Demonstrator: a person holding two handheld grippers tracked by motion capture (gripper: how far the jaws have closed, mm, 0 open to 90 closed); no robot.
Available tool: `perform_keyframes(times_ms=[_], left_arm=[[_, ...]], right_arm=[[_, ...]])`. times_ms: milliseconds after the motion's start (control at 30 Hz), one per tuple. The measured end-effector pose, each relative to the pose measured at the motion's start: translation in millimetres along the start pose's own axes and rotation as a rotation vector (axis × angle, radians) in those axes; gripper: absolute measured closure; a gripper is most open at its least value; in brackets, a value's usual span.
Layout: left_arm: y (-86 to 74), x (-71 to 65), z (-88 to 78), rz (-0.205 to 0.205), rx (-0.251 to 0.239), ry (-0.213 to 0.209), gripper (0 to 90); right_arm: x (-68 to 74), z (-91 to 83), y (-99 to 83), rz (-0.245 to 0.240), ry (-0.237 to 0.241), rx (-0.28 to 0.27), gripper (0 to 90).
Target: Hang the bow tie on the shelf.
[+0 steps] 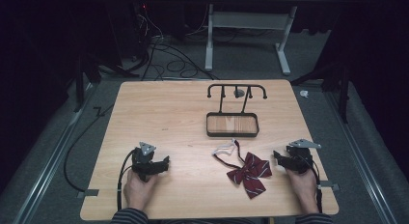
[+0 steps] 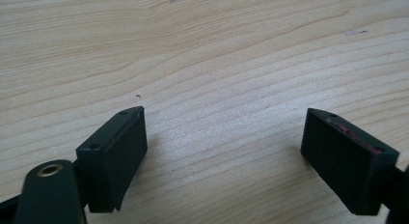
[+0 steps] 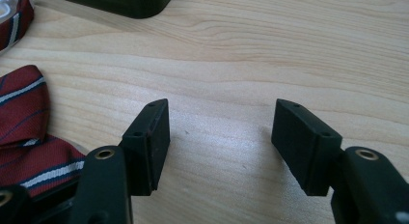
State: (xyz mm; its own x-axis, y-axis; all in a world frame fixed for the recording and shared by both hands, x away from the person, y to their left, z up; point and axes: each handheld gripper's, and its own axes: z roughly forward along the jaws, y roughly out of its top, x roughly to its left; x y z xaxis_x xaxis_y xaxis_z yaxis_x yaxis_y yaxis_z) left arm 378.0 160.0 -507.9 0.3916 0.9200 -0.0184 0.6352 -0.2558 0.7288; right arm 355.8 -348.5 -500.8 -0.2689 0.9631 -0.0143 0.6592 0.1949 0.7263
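Both fingers (image 3: 159, 132) sets wide open, empty | bow tie (image 1: 250, 172) just left of right gripper (image 1: 279, 158)

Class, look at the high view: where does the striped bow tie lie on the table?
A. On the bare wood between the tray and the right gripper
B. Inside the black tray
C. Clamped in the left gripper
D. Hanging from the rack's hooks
A: the striped bow tie lies flat on the wood, nearer than the black tray and left of the open right gripper.
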Motion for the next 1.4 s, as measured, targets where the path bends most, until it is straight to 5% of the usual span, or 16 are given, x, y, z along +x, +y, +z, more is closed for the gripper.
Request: perform_keyframes(times_ms=[367, 667, 1400], left_arm=[[0.0, -0.1, 0.0, -0.001, 0.0, 0.0, 16.8], [-0.1, -0.1, -0.2, 0.001, 0.001, 0.001, 17.0], [-2.8, 4.9, -3.2, -0.009, -0.009, 0.016, 21.6]], right_arm=[[-2.6, -24.7, -12.3, 0.021, 0.003, -0.037, 55.6], [23.2, -39.9, 8.7, -0.024, 0.106, -0.081, 60.4], [73.3, -9.6, 44.9, -0.118, 0.222, -0.047, 61.9]])
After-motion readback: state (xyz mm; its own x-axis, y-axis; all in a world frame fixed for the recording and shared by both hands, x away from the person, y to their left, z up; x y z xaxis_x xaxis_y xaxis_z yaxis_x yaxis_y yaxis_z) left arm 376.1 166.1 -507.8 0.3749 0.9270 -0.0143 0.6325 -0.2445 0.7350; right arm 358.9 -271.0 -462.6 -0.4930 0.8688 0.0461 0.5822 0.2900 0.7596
